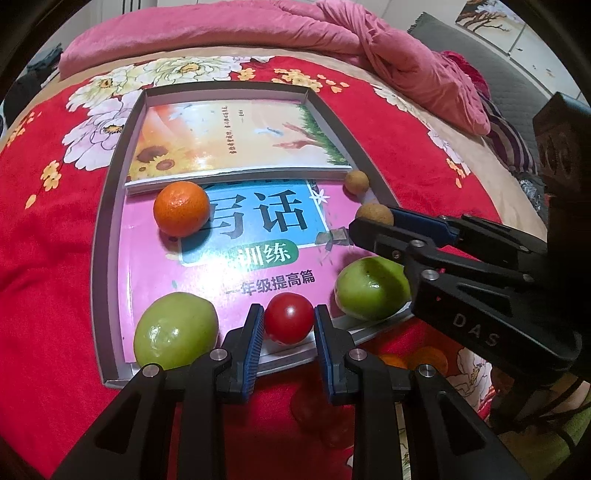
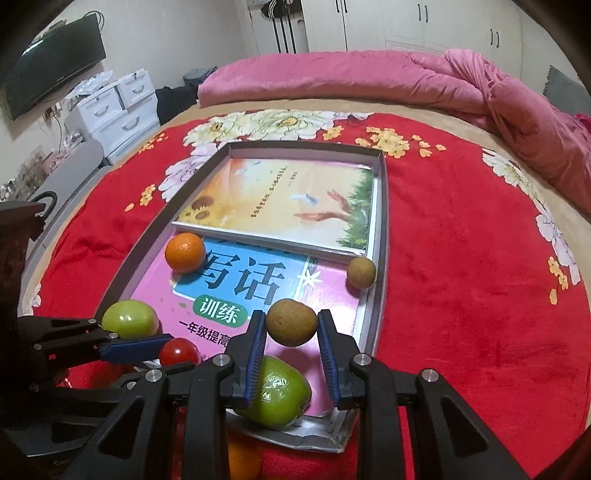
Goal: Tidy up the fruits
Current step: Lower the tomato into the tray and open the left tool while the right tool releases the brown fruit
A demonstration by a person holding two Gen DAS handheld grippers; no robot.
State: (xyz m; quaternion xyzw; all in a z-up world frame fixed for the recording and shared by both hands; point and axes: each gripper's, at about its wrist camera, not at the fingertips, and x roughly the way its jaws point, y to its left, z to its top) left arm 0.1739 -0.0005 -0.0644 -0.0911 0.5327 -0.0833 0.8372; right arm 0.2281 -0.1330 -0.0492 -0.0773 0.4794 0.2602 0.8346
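Right wrist: round rough-skinned brown fruit (image 2: 291, 322)

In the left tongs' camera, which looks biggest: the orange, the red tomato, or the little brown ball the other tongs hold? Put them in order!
1. Orange
2. Red tomato, though it is nearer the camera, so it may really be smaller still
3. Brown ball, clearly the smallest

Red floral bedspread (image 2: 461, 258), pink quilt (image 2: 369, 77), white wardrobe (image 2: 406, 22), wall-mounted television (image 2: 55, 62).
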